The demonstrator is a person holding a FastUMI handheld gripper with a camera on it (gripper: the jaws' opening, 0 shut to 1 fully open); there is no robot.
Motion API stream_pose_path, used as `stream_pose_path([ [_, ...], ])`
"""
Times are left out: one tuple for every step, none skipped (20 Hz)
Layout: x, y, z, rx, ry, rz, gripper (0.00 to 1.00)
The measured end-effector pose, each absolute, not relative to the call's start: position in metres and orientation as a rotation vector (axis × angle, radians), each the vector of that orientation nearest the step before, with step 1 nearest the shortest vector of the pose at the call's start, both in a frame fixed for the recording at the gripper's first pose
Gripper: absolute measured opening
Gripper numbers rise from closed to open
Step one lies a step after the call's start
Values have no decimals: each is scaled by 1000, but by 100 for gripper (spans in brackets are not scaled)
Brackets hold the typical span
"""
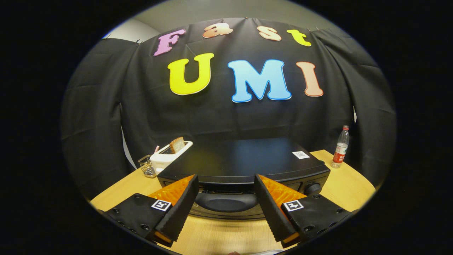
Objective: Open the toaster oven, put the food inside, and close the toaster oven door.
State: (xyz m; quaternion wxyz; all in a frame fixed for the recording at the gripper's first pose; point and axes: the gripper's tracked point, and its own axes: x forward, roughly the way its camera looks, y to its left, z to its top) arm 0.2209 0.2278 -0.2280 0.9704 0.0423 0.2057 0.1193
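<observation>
The gripper (226,186) is held low over the near edge of a light wooden table (348,182), with its jaws spread wide and nothing between the pads. The two fingers point at the front of a black toaster oven (244,159), which stands in the middle of the table. The oven's door is shut; its dark, rounded handle (225,202) lies just ahead of the fingers, in the gap between them, and no contact is seen. A round control knob (313,188) sits at the right end of the oven's front, just beyond the right finger. A small white sticker (300,154) lies on the oven's flat top, toward the far right corner.

To the far left of the oven stands a white pop-up toaster (166,157) with a slice of bread (177,144) upright in its slot. A small wire basket (145,166) sits touching or just beside the toaster's left side. On the far right of the table, well apart from the oven, a clear plastic bottle (341,147) with a red cap stands upright.
</observation>
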Motion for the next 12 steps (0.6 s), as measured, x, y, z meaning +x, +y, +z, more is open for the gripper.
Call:
stream_pose_path([
  [221, 228, -232, 83, 423, 237, 99],
  [222, 228, -235, 81, 429, 231, 99],
  [222, 228, -238, 80, 432, 226, 99],
  [224, 228, -236, 76, 420, 221, 99],
  [224, 227, -239, 73, 423, 218, 99],
  [225, 227, -239, 66, 416, 214, 99],
  [224, 227, -240, 53, 415, 213, 99],
  [223, 227, -239, 37, 407, 213, 99],
  [221, 227, -239, 32, 402, 213, 99],
  [219, 225, -239, 34, 397, 212, 99],
  [217, 225, -239, 36, 393, 213, 99],
  [214, 226, -239, 33, 390, 214, 99],
])
